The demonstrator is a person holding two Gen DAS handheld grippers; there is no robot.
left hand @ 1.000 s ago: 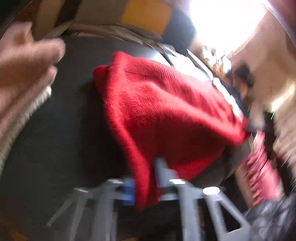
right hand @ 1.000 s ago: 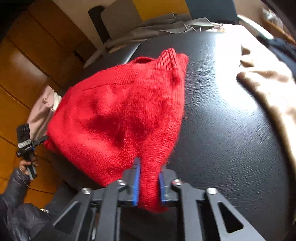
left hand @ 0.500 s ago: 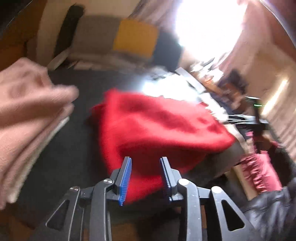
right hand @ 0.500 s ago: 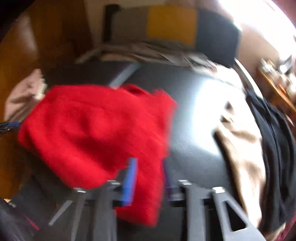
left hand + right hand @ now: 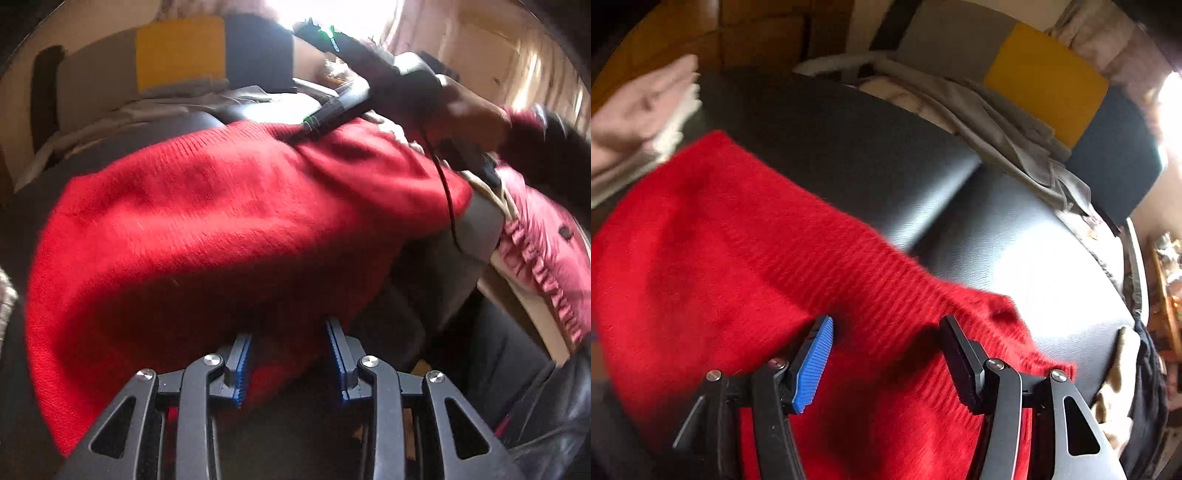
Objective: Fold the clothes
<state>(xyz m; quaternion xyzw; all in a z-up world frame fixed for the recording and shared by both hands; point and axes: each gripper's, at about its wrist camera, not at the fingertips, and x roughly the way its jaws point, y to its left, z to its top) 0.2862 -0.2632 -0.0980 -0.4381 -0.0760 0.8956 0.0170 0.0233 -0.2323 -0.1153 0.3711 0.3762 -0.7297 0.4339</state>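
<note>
The red knitted sweater (image 5: 221,229) lies spread across the black padded surface (image 5: 886,177), its near edge hanging over the front.

The left wrist view alone shows the right gripper (image 5: 314,123) from outside, its tip down on the far part of the sweater, with the hand (image 5: 469,110) holding it and a pink ruffled garment (image 5: 543,236) at the right. The right wrist view alone shows folded pale clothes (image 5: 639,122) at the left edge, a grey cloth (image 5: 997,125) at the back and a beige garment (image 5: 1123,354) at the right.

Left gripper (image 5: 290,354): jaws parted moderately, sweater hem between them, not clamped. Right gripper (image 5: 886,354): jaws wide, hovering over or resting on the knit; contact cannot be confirmed.

Both views are motion-blurred, and the sweater's near hem is cut off behind the fingers.
</note>
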